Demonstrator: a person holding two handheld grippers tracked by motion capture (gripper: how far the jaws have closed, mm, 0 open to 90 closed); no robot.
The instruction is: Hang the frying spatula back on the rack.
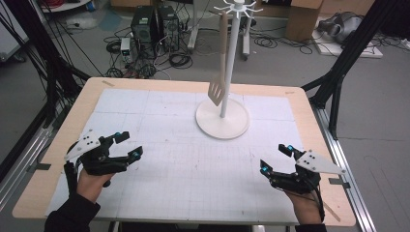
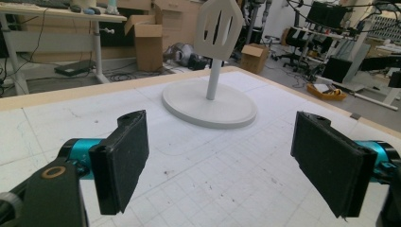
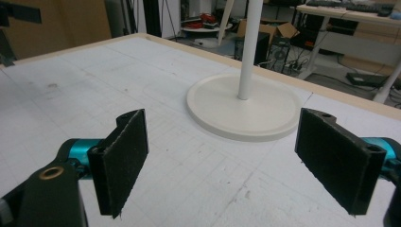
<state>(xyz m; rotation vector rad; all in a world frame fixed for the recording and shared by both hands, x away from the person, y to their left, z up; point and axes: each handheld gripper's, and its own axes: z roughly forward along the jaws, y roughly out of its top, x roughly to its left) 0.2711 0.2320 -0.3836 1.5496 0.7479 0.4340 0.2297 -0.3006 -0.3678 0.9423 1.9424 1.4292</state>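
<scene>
At lower left and lower right, the left gripper (image 1: 126,145) and right gripper (image 1: 275,158) sit wide and empty over the tabletop (image 1: 174,159). Upper centre, the slotted spatula (image 1: 218,72) hangs from the rack (image 1: 224,63); it looks light and rigid, best pinched at its flat handle.

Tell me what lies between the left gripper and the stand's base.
Nothing: in the high view, bare gridded mat separates the left gripper from the stand's base.
</scene>
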